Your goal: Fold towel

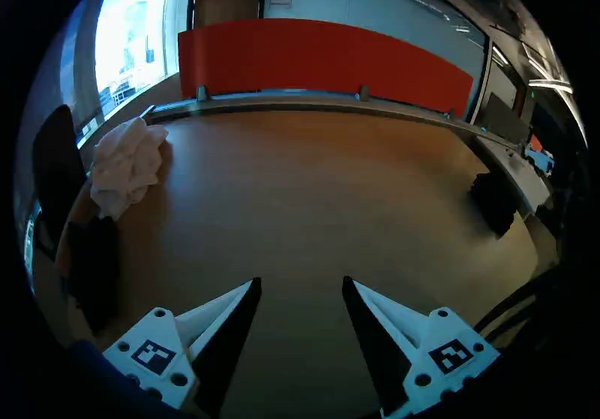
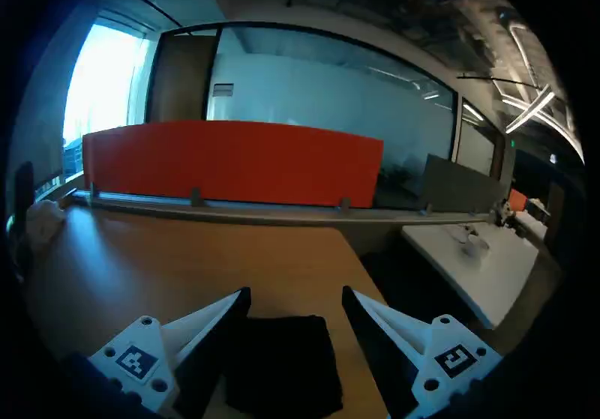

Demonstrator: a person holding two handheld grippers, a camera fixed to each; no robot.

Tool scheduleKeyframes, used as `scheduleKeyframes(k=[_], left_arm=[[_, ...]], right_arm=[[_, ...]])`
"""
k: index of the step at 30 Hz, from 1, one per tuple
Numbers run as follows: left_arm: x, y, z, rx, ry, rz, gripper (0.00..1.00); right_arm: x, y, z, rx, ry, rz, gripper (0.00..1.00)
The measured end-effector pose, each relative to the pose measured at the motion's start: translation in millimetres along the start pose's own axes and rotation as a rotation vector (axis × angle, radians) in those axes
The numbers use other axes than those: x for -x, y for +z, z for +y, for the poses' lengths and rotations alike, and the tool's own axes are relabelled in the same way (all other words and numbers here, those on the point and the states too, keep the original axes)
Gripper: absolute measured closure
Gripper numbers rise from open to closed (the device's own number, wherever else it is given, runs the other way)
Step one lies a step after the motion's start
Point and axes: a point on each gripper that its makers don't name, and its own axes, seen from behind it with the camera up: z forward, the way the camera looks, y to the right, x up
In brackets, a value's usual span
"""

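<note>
A crumpled white towel [image 1: 126,166] lies in a heap at the far left of the wooden table [image 1: 315,194]; in the right gripper view the white towel [image 2: 41,220] is a small pale lump at the left edge. My left gripper [image 1: 300,284] hangs open above bare wood, well short of the heap. A folded black towel [image 2: 281,363] lies flat near the table's right edge. My right gripper [image 2: 295,293] stands open just over it, fingers apart and not pressing on it. The left gripper view shows the black towel [image 1: 495,202] at the right edge.
A red divider panel [image 1: 322,63] on a metal rail runs along the table's far edge. A dark object [image 1: 94,269] sits at the near left below the white heap. A white desk [image 2: 480,269] stands across a gap to the right.
</note>
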Motion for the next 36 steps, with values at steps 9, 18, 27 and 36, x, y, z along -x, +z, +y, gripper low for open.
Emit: scheduleKeyframes(k=[9, 18, 27, 36], left_arm=[[-29.6, -1.3, -7.6, -0.007, -0.047, 0.102, 0.21], [-77.2, -6.0, -14.8, -0.001, -0.058, 0.245, 0.21], [-127.5, -11.7, -29.0, -0.027, -0.040, 0.375, 0.21], [-170.4, -16.9, -52.2, -0.062, -0.050, 0.463, 0.21]], right_arm=[[-42.9, -10.6, -27.1, -0.044, 0.041, 0.120, 0.05], [-48.7, -11.6, -45.7, -0.071, 0.038, 0.128, 0.06], [-62.7, -13.6, -67.8, -0.103, 0.032, 0.149, 0.06], [-77.3, -15.2, -101.1, -0.140, 0.025, 0.163, 0.06]])
